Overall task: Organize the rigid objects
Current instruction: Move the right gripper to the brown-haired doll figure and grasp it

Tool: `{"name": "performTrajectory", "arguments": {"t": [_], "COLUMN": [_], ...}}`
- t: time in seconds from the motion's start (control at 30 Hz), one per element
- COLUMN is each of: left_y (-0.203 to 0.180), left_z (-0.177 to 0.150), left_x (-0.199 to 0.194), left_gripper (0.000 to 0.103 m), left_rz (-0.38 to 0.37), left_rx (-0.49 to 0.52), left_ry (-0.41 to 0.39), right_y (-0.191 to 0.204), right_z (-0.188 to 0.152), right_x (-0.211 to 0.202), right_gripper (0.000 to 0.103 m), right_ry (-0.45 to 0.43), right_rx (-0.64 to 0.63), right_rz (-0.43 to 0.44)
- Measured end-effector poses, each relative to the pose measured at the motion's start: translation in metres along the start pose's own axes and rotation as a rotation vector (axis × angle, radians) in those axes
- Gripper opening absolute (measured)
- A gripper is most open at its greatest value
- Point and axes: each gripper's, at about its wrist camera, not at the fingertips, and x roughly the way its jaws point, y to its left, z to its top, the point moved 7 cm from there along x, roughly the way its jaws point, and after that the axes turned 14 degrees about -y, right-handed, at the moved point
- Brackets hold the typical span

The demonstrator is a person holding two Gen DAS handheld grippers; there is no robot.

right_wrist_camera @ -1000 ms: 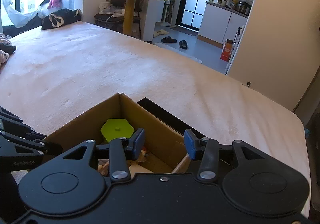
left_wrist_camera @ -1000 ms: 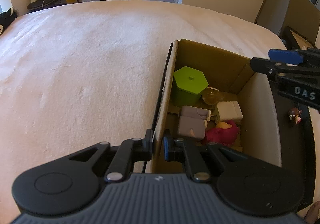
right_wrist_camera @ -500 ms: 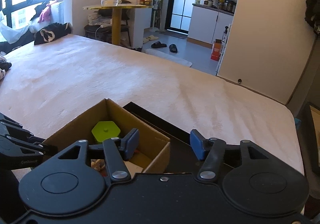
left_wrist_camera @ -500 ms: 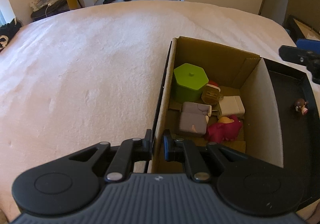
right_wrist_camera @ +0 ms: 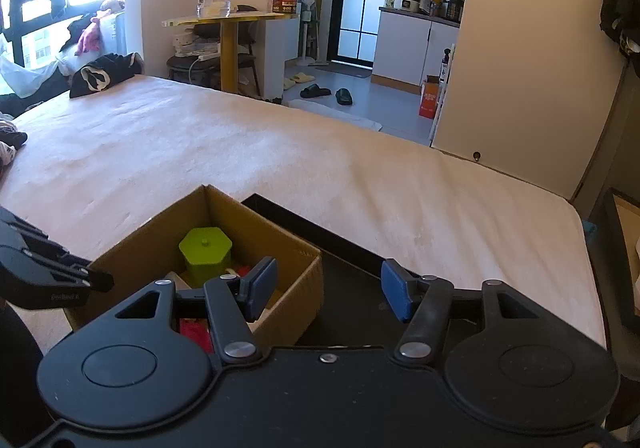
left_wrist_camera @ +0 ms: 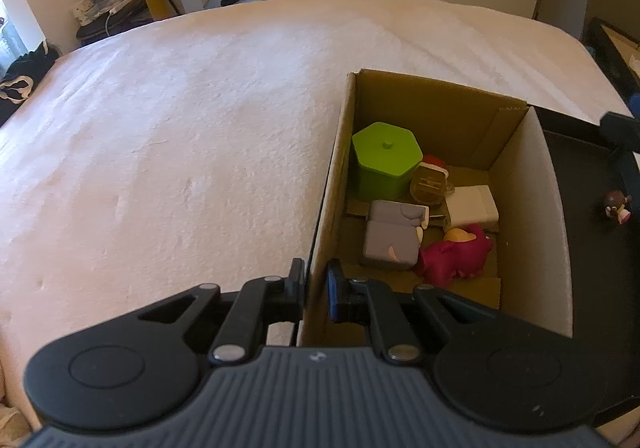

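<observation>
Left tool point(left_wrist_camera: 316, 290): we see it clamped on the left wall of the brown cardboard box point(left_wrist_camera: 332, 184), one pad outside, one inside, at 6 o'clock in the left wrist view.
Right tool point(right_wrist_camera: 328, 294): we see its blue pads parted with nothing between them, poised above the box's right wall and the black tray point(right_wrist_camera: 352, 288).
Box position: we find the box resting on the pale pink bed cover point(left_wrist_camera: 180, 136), at 3 o'clock of the left view, with the tray touching its right side point(left_wrist_camera: 592, 232).
Box contents, far left corner: we see a lime green hexagonal lidded plastic container point(left_wrist_camera: 386, 164), standing upright at 12 o'clock within the box.
Box contents, middle: we see a grey blocky sofa-shaped piece point(left_wrist_camera: 390, 234), just at 6 o'clock of the green container; at its 3 o'clock lies a white rectangular block point(left_wrist_camera: 474, 206).
Box contents, between: we see a translucent amber round piece point(left_wrist_camera: 430, 184) beside the green container; what it is, we cannot tell.
Box contents, near right: we see a magenta soft-looking figure point(left_wrist_camera: 456, 256) at 5 o'clock in the box, touching the grey piece.
Tray contents: we see a small brown and pink figurine point(left_wrist_camera: 616, 206) alone on the tray floor, at 3 o'clock, well apart from the box.
</observation>
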Motion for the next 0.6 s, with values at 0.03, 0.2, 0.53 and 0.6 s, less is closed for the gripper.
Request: {"name": "performTrajectory", "arguments": {"t": [0.03,0.2,0.53,0.6], "left_y": [-0.001,-0.004,-0.013,-0.015], "left_z": [0.0,0.001,0.003,0.005], "left_x": [0.0,-0.003,-0.002,-0.001], "left_gripper": [0.011,0.011,0.019,0.024], "left_rz": [0.007,0.047,0.1,0.105], "left_rx": [0.005,0.024,0.07,0.065], "left_ry": [0.003,0.001,0.044,0.053], "right_y": [-0.001,0.005,-0.036,-0.043], "right_z": [-0.001,-0.011,-0.037,-0.042], "right_x": [0.0,0.008,0.016,0.015], "right_gripper": [0.058,0.058,0.058,0.058], "right_ry": [0.002,0.021,0.109,0.116], "right_rx": [0.003,0.002,0.039,0.037], "right_rz": [-0.003,-0.028,-0.089,-0.104]}}
